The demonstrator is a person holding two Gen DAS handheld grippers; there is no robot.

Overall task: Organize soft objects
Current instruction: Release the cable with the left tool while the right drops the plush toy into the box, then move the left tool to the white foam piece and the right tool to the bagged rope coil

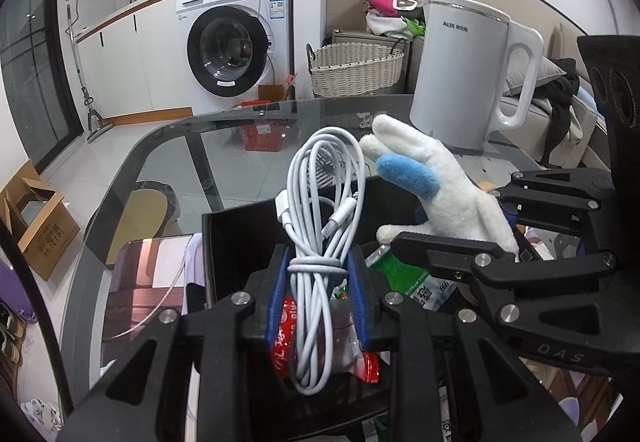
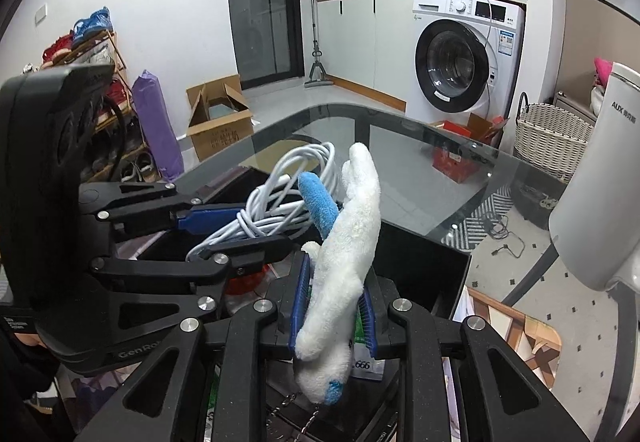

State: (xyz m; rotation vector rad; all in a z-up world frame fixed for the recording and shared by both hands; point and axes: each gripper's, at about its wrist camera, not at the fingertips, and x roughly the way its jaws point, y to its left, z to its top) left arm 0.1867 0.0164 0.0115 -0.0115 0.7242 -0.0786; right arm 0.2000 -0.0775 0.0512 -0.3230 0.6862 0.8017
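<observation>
the left gripper [image 1: 318,298] has its blue-padded fingers [image 1: 276,302] clamped on a coiled white cable [image 1: 320,226], gripped around the wrapped waist of the bundle so the loops stand up above the pads and the tail hangs below. beside it, the right gripper [image 2: 332,306] has its fingers [image 2: 300,302] pressed together on a white plush toy [image 2: 344,254] with a blue limb, held about its middle, head end tilting upward and the lower end drooping beneath the pads.

both loads hang over an open black box [image 1: 224,242] that sits on the glass tabletop [image 1: 248,162], toward the near edge. inside the box lie snack packets: a red wrapper [image 1: 284,338] directly under the cable and a green-and-white pouch [image 1: 412,282] under the toy. a white kettle [image 1: 464,78] stands near the far right edge of the tabletop, well apart from the box.

judging by this, the task is partly done: some items already rest in the box, while the cable and the toy are lifted but not yet set down. what seems left is to lower each into the box, or to wherever it belongs, and let go. whether more soft things wait elsewhere cannot be told from these views.
</observation>
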